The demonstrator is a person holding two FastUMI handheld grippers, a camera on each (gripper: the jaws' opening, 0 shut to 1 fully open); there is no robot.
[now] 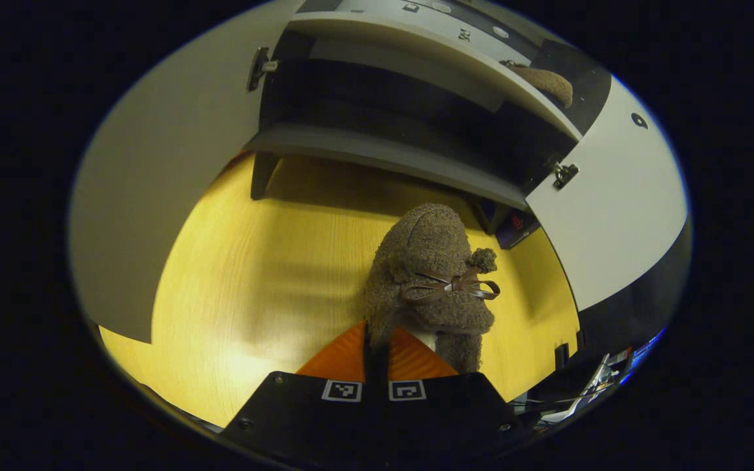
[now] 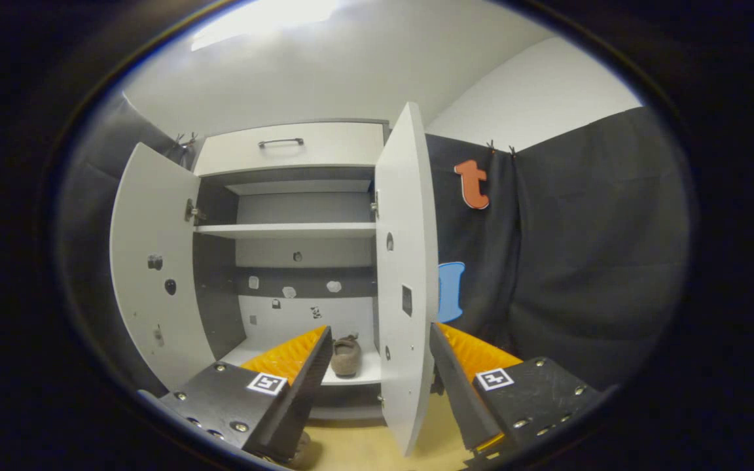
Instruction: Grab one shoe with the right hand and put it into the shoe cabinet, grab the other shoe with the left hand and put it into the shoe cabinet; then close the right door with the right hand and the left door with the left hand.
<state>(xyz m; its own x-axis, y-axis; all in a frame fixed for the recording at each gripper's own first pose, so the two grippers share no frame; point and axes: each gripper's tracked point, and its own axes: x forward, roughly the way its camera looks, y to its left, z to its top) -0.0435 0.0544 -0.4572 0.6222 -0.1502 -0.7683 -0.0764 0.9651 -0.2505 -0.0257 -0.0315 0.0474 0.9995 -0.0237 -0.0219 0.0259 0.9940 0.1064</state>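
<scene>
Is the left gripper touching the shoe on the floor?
Touching. In the left gripper view the left gripper has its fingers closed together on the heel rim of the brown shoe.

Brown fuzzy shoe (image 1: 426, 275); white cabinet (image 2: 288, 150); yellow floor (image 1: 252, 275).

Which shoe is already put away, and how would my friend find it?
Look at the white cabinet with both doors open. On its bottom shelf sits one fuzzy brown shoe, near the right door. The other shoe is outside, over the yellow floor.
</scene>
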